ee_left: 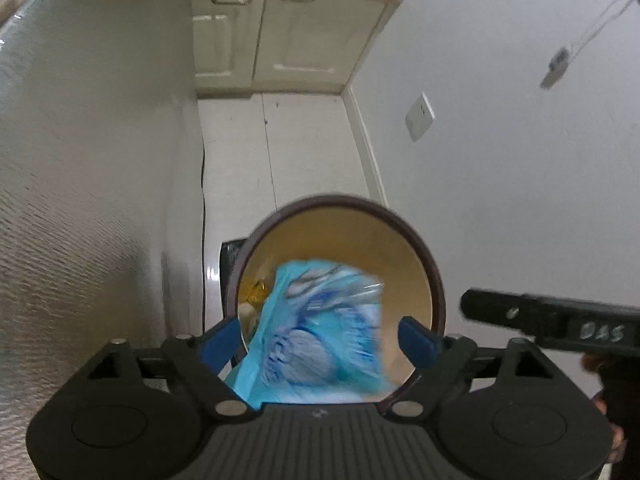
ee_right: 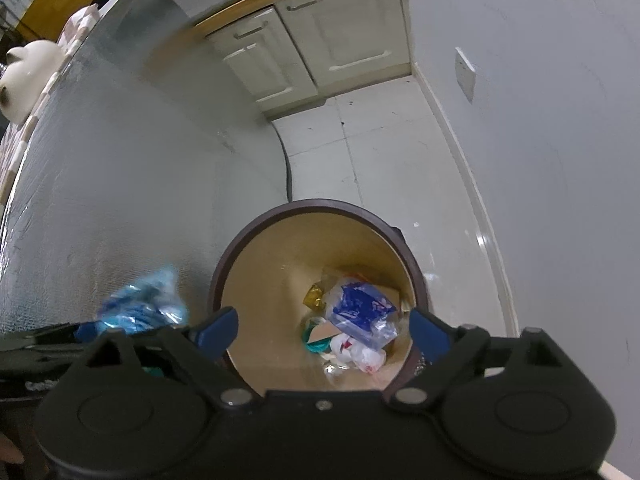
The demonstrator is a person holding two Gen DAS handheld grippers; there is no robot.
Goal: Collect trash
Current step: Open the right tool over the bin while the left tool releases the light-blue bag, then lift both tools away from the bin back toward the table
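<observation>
Left wrist view: a light blue plastic wrapper (ee_left: 320, 328), smeared by motion, sits between the spread blue fingertips of the left gripper (ee_left: 320, 342) and directly over the mouth of the round bin (ee_left: 434, 276), a tan-lined can with a dark brown rim standing on white floor tiles. The jaws stand wide apart and neither pad appears to touch the wrapper, so my reading is that it is being let go, or has just been let go, above the bin. This looks like the drop step of collecting trash; the next move would call for nothing more than keeping the jaws apart until the wrapper clears them, then going for another piece.

The right wrist view shows what the wrapper hides in the other: the bin's (ee_right: 224, 272) contents, a dark blue and clear plastic packet (ee_right: 360, 304), a gold foil scrap (ee_right: 316, 296), and white crumpled wrappers (ee_right: 360, 354) at the bottom. There the right gripper (ee_right: 324, 330) is also wide open and holds nothing, poised above the bin. It also catches the blue wrapper (ee_right: 144, 304) from the side, off to the left by the textured silver panel (ee_right: 120, 160). Only the left wrist view shows the right gripper's black body (ee_left: 552, 320) beside the bin. White cabinet doors (ee_right: 320, 48) stand beyond.
</observation>
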